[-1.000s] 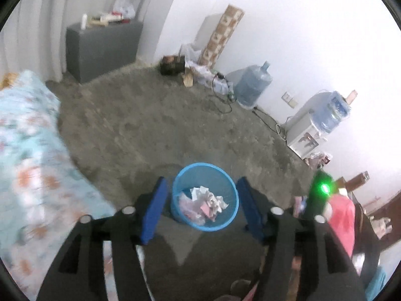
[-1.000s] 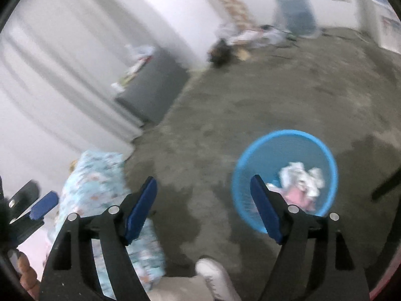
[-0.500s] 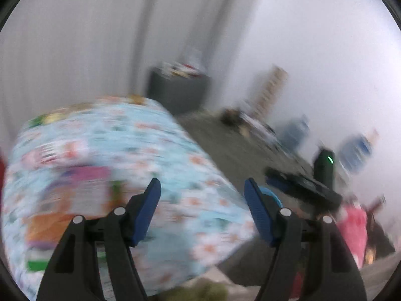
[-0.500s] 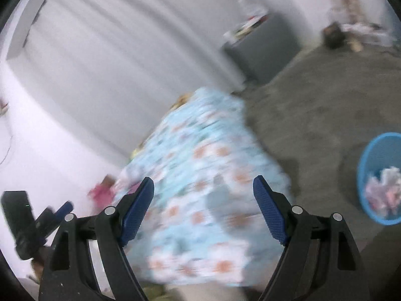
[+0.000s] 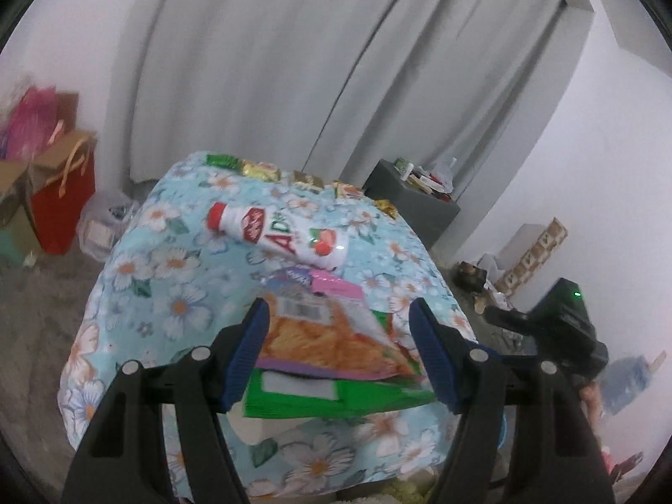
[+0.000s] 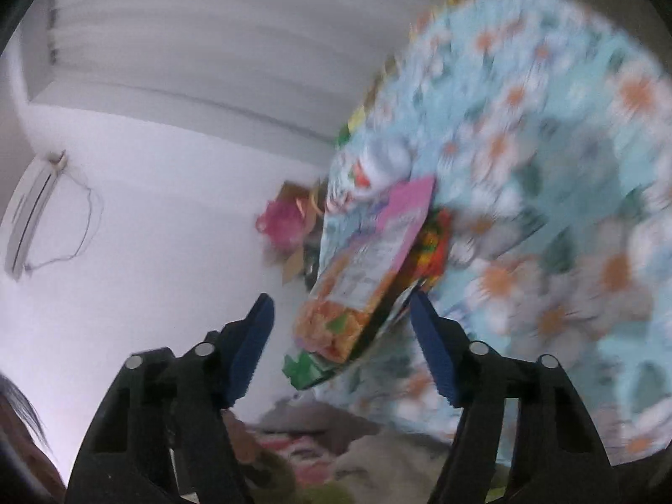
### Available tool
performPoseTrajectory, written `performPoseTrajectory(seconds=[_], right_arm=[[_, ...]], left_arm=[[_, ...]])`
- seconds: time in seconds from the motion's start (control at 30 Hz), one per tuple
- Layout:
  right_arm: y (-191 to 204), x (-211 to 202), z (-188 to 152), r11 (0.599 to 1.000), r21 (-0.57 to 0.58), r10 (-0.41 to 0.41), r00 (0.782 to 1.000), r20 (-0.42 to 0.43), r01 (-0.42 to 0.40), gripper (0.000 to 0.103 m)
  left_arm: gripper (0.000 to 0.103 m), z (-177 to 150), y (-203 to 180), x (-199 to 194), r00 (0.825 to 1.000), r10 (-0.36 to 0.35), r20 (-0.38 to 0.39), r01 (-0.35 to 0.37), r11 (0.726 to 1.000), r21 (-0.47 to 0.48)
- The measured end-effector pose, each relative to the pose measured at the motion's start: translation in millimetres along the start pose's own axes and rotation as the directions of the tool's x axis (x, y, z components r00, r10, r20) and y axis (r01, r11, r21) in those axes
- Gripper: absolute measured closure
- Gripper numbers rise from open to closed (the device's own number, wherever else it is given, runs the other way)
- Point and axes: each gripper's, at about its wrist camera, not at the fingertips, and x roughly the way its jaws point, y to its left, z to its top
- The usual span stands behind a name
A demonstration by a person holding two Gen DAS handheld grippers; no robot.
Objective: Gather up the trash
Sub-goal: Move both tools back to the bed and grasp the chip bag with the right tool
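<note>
On the floral cloth (image 5: pixel 176 277) that covers the table we count a good deal of trash not yet picked up, so we judge the collecting to be far from finished here; no bin shows in either current view, so we cannot say how much has gone into one.

Going from the left of the left wrist view: near the far left corner of the cloth lies a green wrapper (image 5: pixel 221 161), and along the far edge a row of small gold and yellow wrappers (image 5: pixel 262 170) runs toward the right corner. Nearer us, about the middle of the cloth, a white drink bottle (image 5: pixel 279 237) with a red cap lies on its side. Just this side of it sits a stack at the near edge: an orange snack bag (image 5: pixel 332 340) with a pink top strip, resting on a green packet (image 5: pixel 336 399).

Our left gripper (image 5: pixel 338 357) has its blue fingers (image 5: pixel 248 348) spread wide, one either side of the snack bag, gripping nothing; we cannot tell whether they touch it.

In the right wrist view, badly blurred, our right gripper (image 6: pixel 342 348) is likewise spread apart and empty, with the same snack bag and green packet between its fingers and a little beyond them.

We judge the stack to be the next item, with the bottle and wrappers left after it.
</note>
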Motion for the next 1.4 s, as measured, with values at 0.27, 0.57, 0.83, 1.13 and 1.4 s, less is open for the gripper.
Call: performPoseTrajectory(seconds=[0.27,0.57,0.83,1.13,1.4], right_arm=[[-10,53,10,0.989,0.115,-0.076,0.991,-0.110,0.088,0.045],[-12,88,15,0.969,0.140,-0.180,0.971,-0.159,0.202,0.047],[-17,107,18,0.964,0.200,-0.147,0.979,-0.142,0.173,0.067],[-4,66,15,0.973,0.171,-0.152,0.988,-0.033,0.155,0.060],[11,66,27,0.984,0.110,-0.140,0.990,0.000,0.139,0.060]], left_arm=[[0.053,-3,48,25,0.994,-0.104,-0.045,0.098,0.988,-0.123],[0.069,-14,80,63,0.958,-0.258,-0.122,0.227,0.948,-0.221],[0.074,-20,95,67,0.946,-0.302,-0.117,0.264,0.928,-0.265],[0.076,-26,99,76,0.938,-0.308,-0.159,0.257,0.926,-0.277],[0.076,-28,94,84,0.927,-0.320,-0.194,0.263,0.926,-0.270]])
